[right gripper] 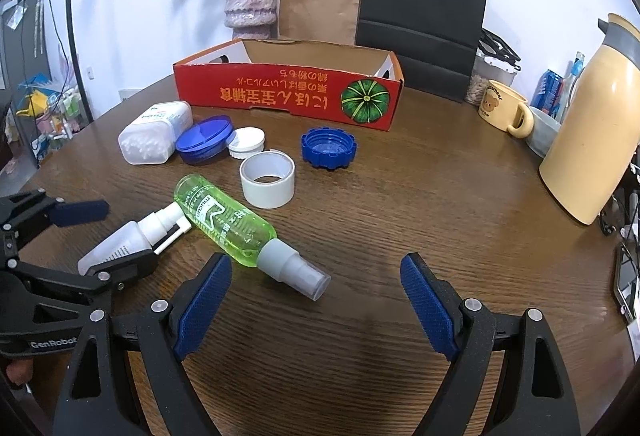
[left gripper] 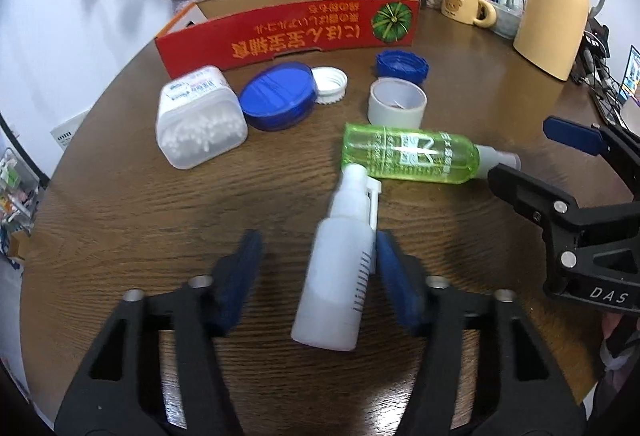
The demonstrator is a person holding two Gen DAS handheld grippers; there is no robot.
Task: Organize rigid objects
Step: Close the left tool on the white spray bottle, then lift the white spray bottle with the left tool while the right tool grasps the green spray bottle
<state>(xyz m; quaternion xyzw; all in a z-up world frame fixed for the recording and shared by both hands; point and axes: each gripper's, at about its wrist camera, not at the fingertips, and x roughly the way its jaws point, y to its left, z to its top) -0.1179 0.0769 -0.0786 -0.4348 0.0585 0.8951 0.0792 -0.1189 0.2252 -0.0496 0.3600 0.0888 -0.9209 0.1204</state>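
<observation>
Your left tool (left gripper: 320, 268) straddles the white spray bottle (left gripper: 340, 268), which lies on its side on the desk (left gripper: 120, 220) near its front edge. One pad touches the bottle's side; the other pad stands clear, so no clamp is made. Your right tool (right gripper: 316, 300) hangs with its pads wide apart and nothing between them. Just beyond it, the green spray bottle (right gripper: 224, 220) lies flat, its base touching the white bottle's nozzle. The red cardboard box (right gripper: 288, 91) stands toward the far edge.
</observation>
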